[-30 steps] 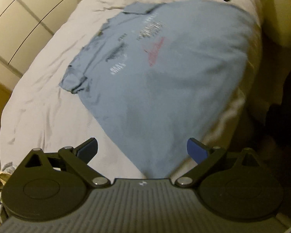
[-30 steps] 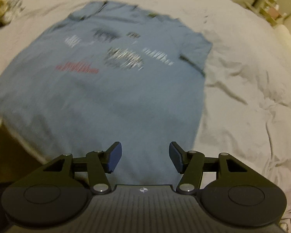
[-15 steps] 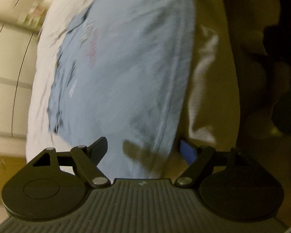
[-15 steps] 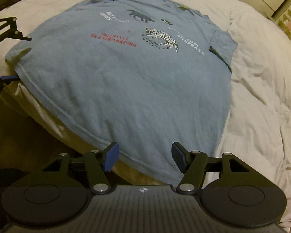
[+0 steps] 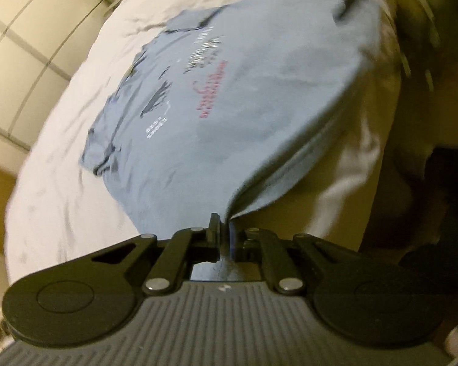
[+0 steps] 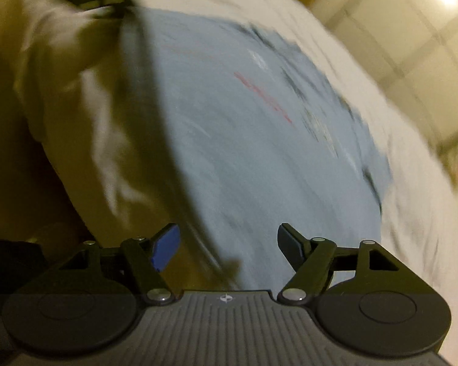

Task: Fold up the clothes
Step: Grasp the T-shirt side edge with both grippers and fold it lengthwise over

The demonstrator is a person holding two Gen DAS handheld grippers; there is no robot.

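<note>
A blue T-shirt (image 5: 259,116) lies spread front-up on a bed (image 5: 61,158), its hem hanging over the bed's near edge. The left gripper (image 5: 224,228) has its fingers pressed together on a corner of that hem at 6 o'clock in the left view; the cloth rises in a small peak from the pinch.

The right gripper (image 6: 229,244) has its fingers spread wide, with the shirt's other hem corner lying between and just ahead of them; nothing is caught in them. That view is badly blurred, so whether the fingers touch the cloth cannot be told.

The shirt looks like thin knit cotton: light, limp, not slippery, not fragile. It will sag and drape from any hold, and a single pinch will drag it askew across the sheet. The sound holds are the two hem corners, where the doubled seam gives the fingers something firmer to bite. The sleeve (image 5: 100,152) at 9 o'clock is already rumpled and may need flattening.
</note>
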